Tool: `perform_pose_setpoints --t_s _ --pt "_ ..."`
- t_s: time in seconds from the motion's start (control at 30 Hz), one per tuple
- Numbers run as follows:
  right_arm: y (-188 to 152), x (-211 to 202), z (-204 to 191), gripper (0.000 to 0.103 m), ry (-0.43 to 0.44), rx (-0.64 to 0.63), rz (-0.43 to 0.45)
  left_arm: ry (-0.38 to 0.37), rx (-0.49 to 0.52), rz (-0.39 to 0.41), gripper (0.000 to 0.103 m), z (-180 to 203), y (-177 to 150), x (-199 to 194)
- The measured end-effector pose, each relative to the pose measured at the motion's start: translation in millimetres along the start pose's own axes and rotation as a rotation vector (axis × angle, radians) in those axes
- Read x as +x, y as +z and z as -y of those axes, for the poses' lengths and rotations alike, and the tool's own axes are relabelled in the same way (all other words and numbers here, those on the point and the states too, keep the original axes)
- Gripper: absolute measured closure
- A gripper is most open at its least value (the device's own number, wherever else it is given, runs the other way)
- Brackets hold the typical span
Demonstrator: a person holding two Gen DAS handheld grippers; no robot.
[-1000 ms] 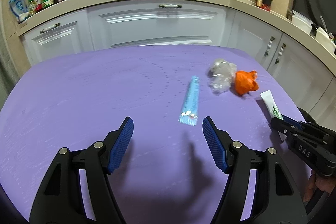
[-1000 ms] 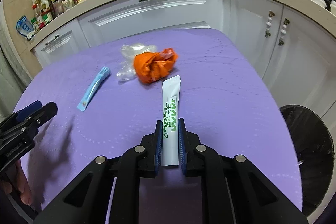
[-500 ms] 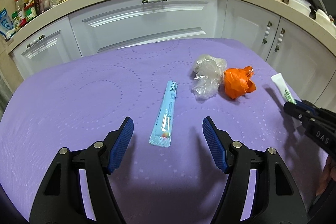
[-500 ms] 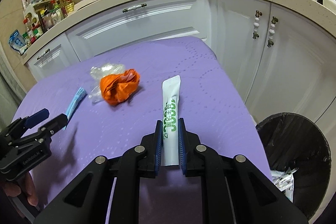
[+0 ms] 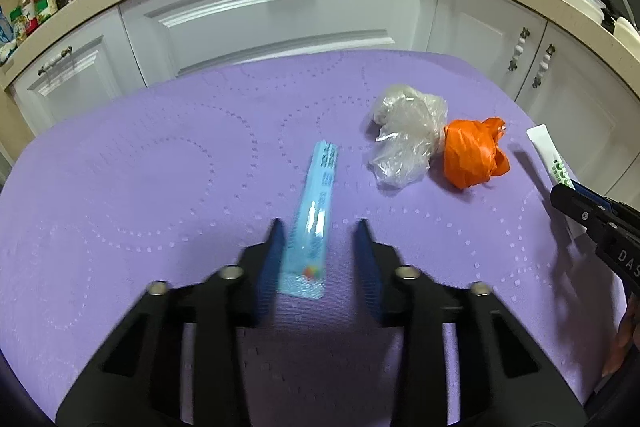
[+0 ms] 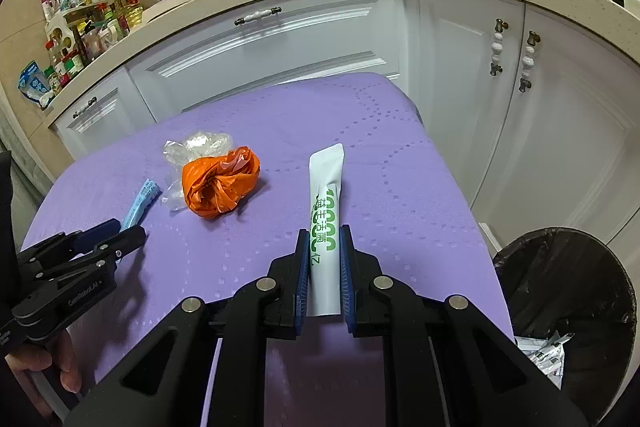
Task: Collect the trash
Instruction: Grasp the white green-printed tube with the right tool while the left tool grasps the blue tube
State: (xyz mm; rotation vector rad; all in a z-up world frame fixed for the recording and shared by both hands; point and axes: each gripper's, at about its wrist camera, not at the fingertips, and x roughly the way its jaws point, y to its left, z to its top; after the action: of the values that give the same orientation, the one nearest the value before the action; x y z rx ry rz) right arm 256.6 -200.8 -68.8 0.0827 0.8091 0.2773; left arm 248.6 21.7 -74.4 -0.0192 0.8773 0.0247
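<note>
My left gripper [image 5: 320, 233] is closing its fingers around the blue sachet [image 5: 314, 215] on the purple worktop [image 5: 140, 187], not yet pinching. My right gripper [image 6: 324, 239] clamps the white sachet [image 6: 326, 211].

Tablecloth [image 5: 160, 155] purple w/ dotted circle pattern. On it: light-blue sachet [image 5: 316, 203], clear bag [image 5: 404, 143], orange bag [image 5: 472, 155], white sachet [image 6: 326, 211] w/ green print.

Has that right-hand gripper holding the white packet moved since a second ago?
Yes. The right gripper, shut on the white packet, has swung rightward: the black trash bin now fills the lower right corner, and the orange bag sits further left.
</note>
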Motion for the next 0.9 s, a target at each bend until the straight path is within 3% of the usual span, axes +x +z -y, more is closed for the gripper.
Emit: perform_pose_setpoints --t_s 0.07,0.1,0.9 --pt "0 -1 0 0.088 -0.002 -0.001 -0.001 -0.013 -0.005 -0.006 0.089 -1 0 1" --pt "0 -1 0 0.088 -0.003 -0.001 -0.001 -0.012 0.002 -0.005 0.097 -1 0 0" --pt "-2 -4 -1 0.088 -0.009 0.000 0.000 -0.009 -0.012 0.039 0.099 -15 -10 -19"
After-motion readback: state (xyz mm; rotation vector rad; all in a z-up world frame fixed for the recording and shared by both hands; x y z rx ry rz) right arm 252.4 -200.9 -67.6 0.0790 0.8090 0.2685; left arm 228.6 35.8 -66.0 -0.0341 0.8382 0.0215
